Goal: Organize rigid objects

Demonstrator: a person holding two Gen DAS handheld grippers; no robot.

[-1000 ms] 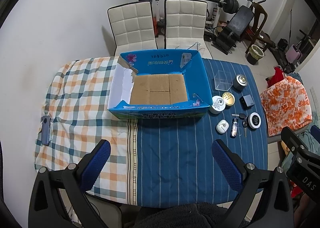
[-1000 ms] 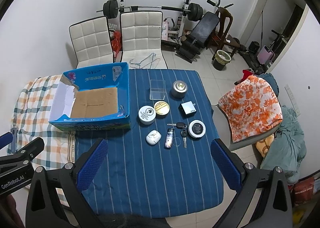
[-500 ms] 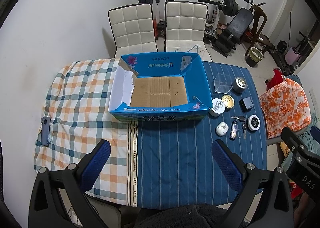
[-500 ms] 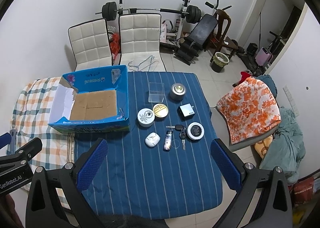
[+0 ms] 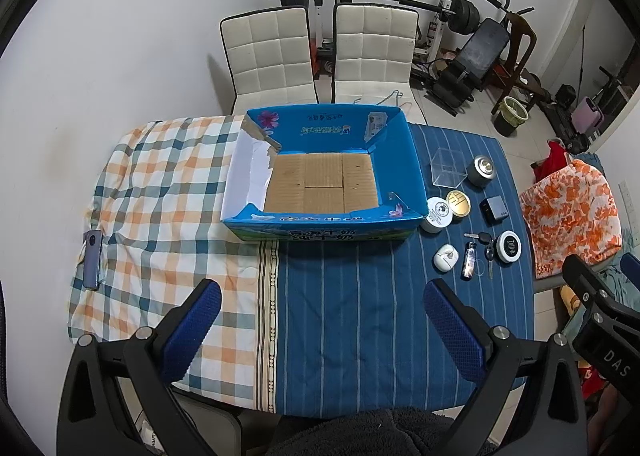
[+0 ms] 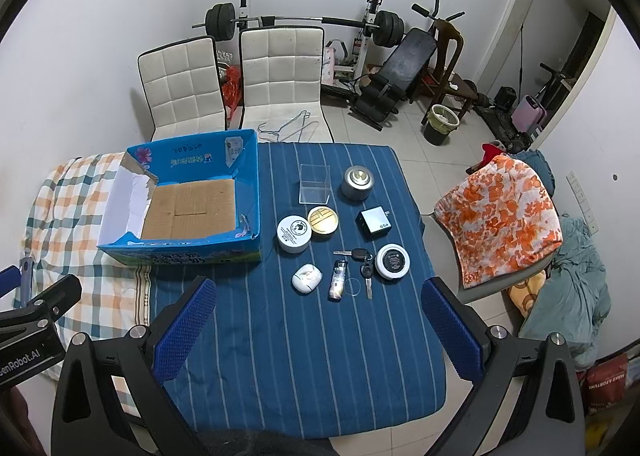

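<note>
- left gripper: jaws spread wide, nothing between the blue pads; hovering above the near edge of the table, over the seam where the checked cloth meets the blue striped cloth
- right gripper: jaws also wide apart, holding nothing; above the striped cloth, near side of the small items
- blue carton: open-topped, brown cardboard floor bare; sits at the table's far middle, straddling both cloths; inner left wall torn to white
- items all on the striped cloth to the right of the carton, none inside it:
  - far row: clear plastic box; round metal tin beside it
  - middle row: white round jar just beside the carton's near right corner; gold-lidded tin touching or nearly touching the jar, can't tell which; black-and-silver cube to the right
  - near row: white earbud case; lighter; car key with ring; white disc with black face
- phone lies at the left edge of the checked cloth, well apart from everything else
- behind the table: two white padded chairs; barbell rack against the wall
</note>
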